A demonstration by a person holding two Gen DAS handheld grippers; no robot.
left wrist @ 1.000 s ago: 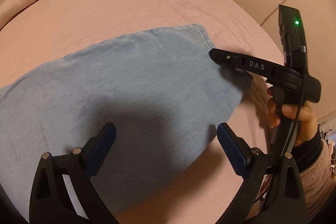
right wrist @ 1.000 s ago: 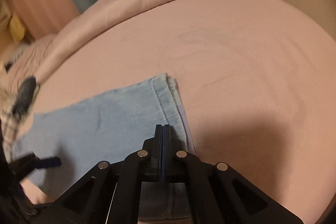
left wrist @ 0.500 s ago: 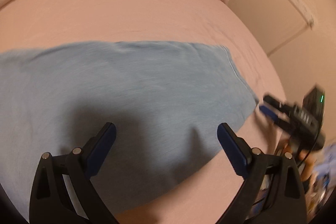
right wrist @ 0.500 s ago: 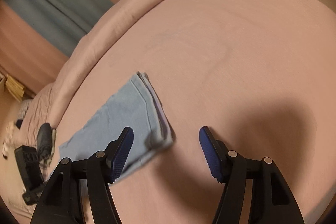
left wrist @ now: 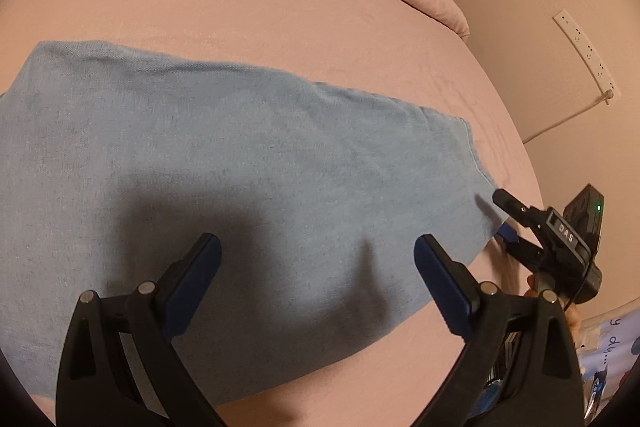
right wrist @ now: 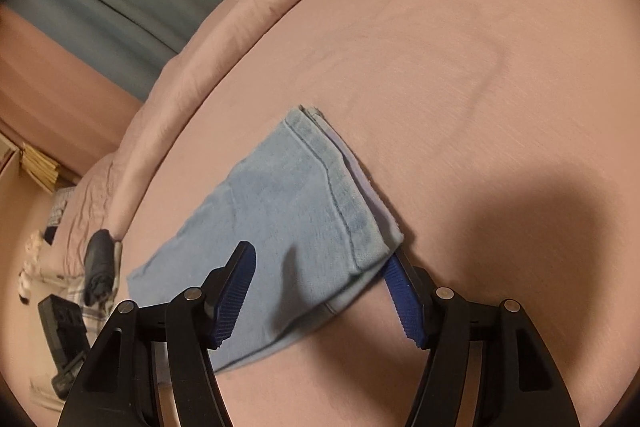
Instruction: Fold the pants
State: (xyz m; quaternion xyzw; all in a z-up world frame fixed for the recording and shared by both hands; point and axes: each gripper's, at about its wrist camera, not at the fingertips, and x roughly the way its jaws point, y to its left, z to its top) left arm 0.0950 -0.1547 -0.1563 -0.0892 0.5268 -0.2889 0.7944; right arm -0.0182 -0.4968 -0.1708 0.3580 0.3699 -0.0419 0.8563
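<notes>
Lying flat on the pink bedsheet (left wrist: 280,7), the folded light-blue jeans (left wrist: 240,167) sit ahead of the left gripper (left wrist: 316,283), jaws wide, holding nothing. Right gripper (right wrist: 320,291): jaws wide, straddling the hem corner (right wrist: 368,247), not clamped. Risk: closing now may catch only the top layer, so the stacked layers slide apart and the fold skews.

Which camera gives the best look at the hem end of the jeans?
The right wrist view. There the stitched hem of the light blue jeans runs across the middle of the frame, layered edges visible, the open right gripper straddling its near corner. The left wrist view shows the hem only small, toward the side.
</notes>
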